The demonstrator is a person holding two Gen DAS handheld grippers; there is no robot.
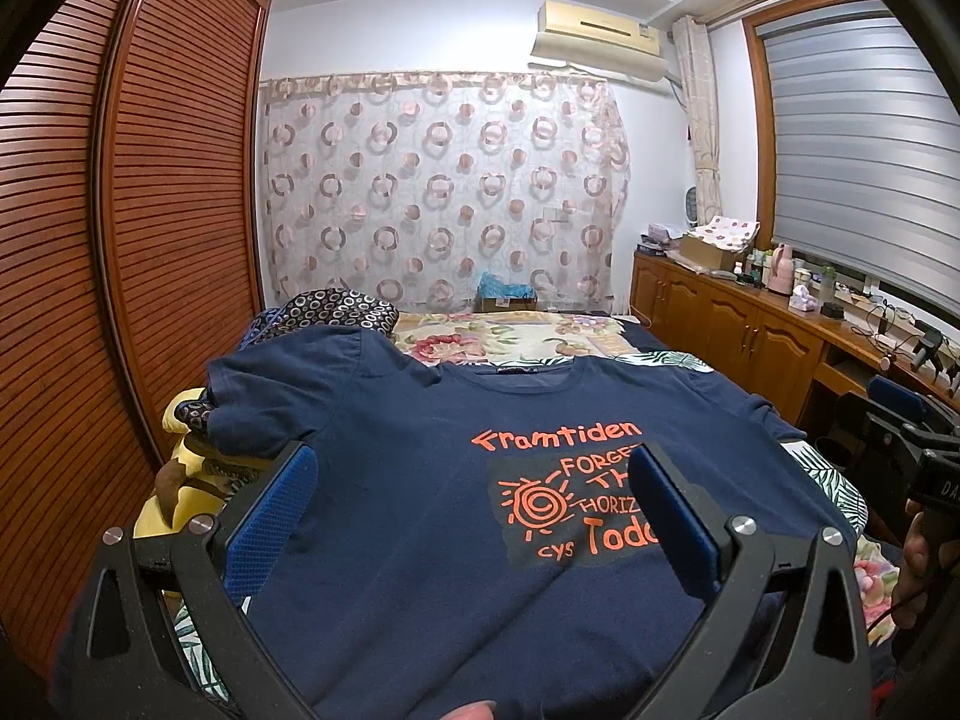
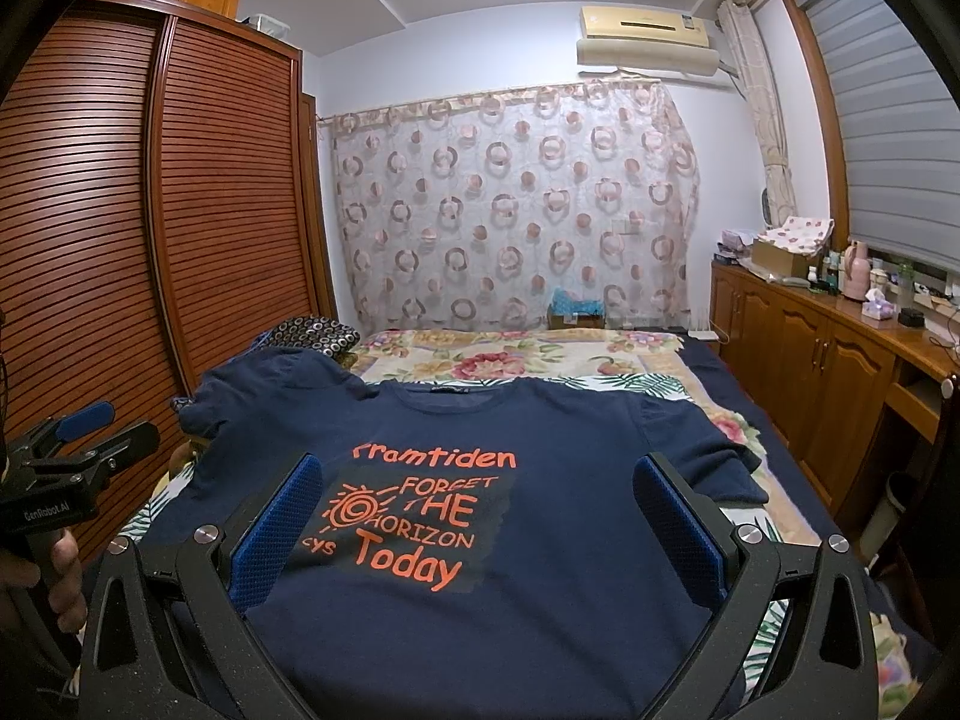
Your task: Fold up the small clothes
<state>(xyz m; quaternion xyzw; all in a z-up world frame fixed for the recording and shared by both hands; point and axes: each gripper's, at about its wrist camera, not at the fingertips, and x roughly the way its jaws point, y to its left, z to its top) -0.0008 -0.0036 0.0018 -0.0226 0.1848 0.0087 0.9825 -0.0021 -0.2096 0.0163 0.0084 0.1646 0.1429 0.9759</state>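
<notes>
A navy T-shirt (image 1: 420,480) with orange print lies spread face up on the bed, collar away from me; it also shows in the right wrist view (image 2: 540,432). Its left sleeve (image 1: 282,384) rests raised over a heap at the bed's left side. My left gripper (image 1: 474,510) is open above the shirt's lower part, holding nothing. My right gripper (image 2: 477,516) is open above the chest print, holding nothing. Each gripper also shows at the edge of the other's view: the right one (image 1: 900,438) and the left one (image 2: 72,444).
The bed (image 2: 540,354) has a floral cover. A patterned pillow (image 1: 336,309) and yellow bedding (image 1: 174,468) lie at the left. A slatted wardrobe (image 1: 120,210) stands on the left, a wooden cabinet (image 2: 828,348) with clutter on the right, a curtain behind.
</notes>
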